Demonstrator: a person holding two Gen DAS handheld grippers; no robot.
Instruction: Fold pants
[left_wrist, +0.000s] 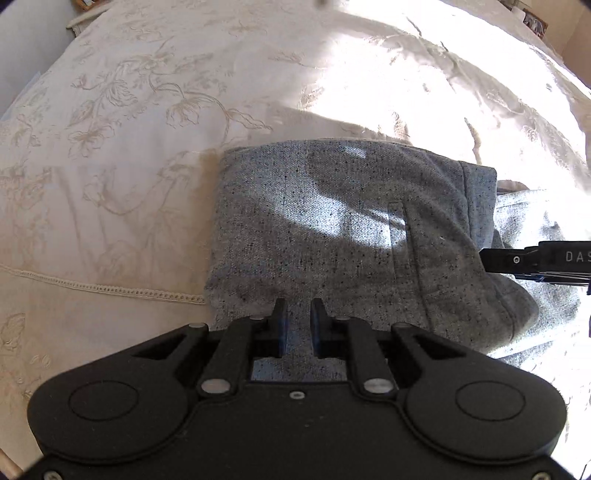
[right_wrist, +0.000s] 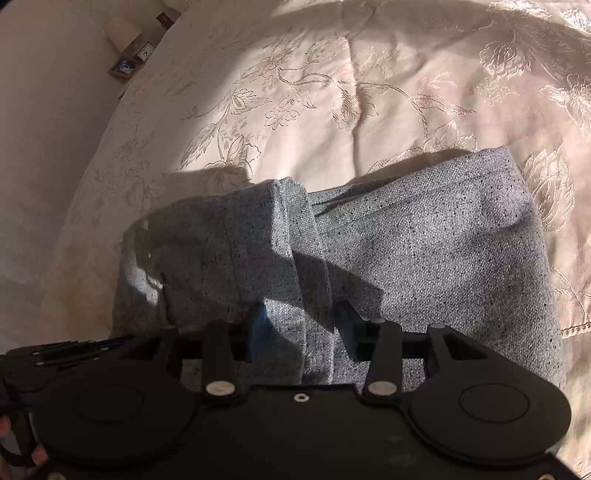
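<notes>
While both of my cameras look steeply down, I count one pair of grey speckled pants (left_wrist: 332, 229) lying folded on the bed (left_wrist: 129, 110), which is spread with a cream cover embroidered with flowers. I count two tools. My left tool (left_wrist: 298, 314) hangs over the near edge of the folded bundle, its two fingers a narrow gap apart with grey cloth showing through the gap; whether the pads press on the fabric I cannot tell. My right tool (right_wrist: 301, 325) has its two fingers spread wide, standing either side of a raised fold of the pants (right_wrist: 295, 258) without pressing on it. In the left wrist view that right tool (left_wrist: 535, 260) reaches in from the right edge, close beside the bundle's right side. In the right wrist view I count two layers: a narrower folded part lying over a broader panel. Sun and shadow patch the cloth. At the far bedside I make out one small clock (right_wrist: 144, 52).
</notes>
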